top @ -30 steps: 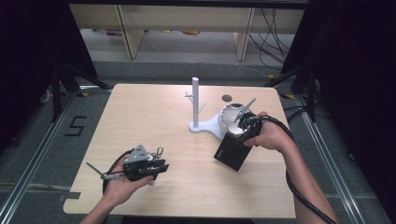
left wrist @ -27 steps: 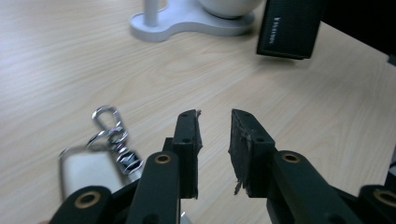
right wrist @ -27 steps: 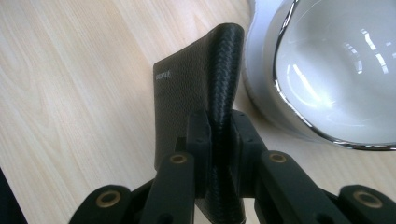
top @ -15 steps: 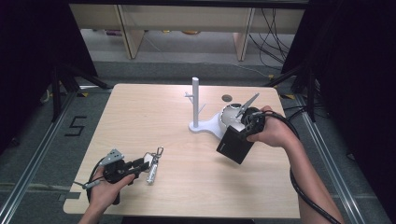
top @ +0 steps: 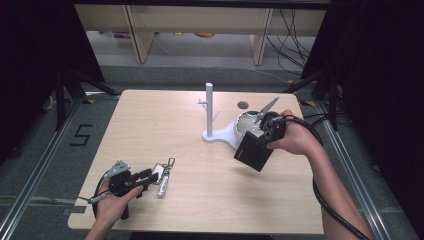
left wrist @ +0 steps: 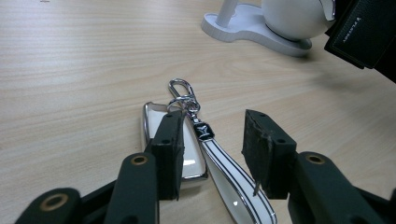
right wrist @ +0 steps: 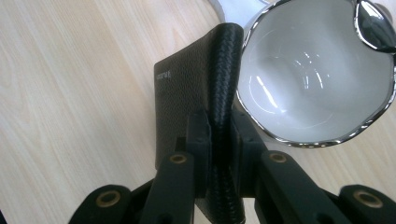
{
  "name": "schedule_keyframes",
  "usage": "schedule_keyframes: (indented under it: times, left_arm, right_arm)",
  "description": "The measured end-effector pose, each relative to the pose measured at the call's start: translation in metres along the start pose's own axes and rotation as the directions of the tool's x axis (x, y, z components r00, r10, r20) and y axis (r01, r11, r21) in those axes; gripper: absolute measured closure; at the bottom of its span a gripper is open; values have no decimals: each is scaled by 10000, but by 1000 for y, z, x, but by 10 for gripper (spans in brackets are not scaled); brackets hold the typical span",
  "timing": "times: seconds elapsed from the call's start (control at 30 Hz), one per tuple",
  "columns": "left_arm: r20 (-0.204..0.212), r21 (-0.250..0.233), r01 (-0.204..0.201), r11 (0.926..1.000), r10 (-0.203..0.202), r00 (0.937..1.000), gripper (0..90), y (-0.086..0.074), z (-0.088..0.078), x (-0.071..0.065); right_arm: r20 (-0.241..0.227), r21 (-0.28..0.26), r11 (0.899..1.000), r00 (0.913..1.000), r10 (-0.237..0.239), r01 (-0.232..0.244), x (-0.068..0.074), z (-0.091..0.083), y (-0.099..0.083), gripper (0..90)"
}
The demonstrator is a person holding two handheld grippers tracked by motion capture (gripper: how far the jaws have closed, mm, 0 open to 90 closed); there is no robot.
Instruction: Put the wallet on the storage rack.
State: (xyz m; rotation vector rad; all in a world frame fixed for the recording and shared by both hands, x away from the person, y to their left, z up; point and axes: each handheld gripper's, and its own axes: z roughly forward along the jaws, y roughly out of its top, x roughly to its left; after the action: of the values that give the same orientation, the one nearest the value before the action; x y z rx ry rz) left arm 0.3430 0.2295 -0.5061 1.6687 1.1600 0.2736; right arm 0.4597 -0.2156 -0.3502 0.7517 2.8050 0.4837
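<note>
Black woven-leather wallet (right wrist: 196, 93): stiff, light, clenched at spine by right gripper (right wrist: 219, 140) | left gripper (left wrist: 212, 140) released over white key fob (left wrist: 187, 149), near tabletop's front-left corner

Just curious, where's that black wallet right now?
The black wallet is clamped in the right hand-held gripper, lifted at the table's right side beside the white bowl.

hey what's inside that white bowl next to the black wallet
The white bowl looks empty: the right gripper view shows glossy white inner wall with reflections and a chrome rim. The black wallet, clamped in the right gripper, hides the bowl's near left edge, and the frame crops its far side.
</note>
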Motion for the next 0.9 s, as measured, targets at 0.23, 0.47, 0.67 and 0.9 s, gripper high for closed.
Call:
schedule_keyframes:
  times: [0.23,0.47,0.67,0.9]
  left_arm:
    - [-85,-283,123,9995,-125,9999,581,-1,-1,7]
    - [-152,-332,196,9993,-201,9997,582,-1,-4,9]
    - [-215,-337,212,9992,-219,9995,576,-2,-3,8]
    - [-160,-264,124,9996,-128,9998,572,-3,-1,7]
  right_arm:
    - [403,95,9976,9968,-688,685,-2,-8,6,809]
    - [559,166,9954,9939,-948,940,0,-13,9,810]
    - [790,168,9946,9915,-1033,1023,-2,-19,8,810]
    - [878,105,9932,9893,-1161,1156,-5,-23,9,810]
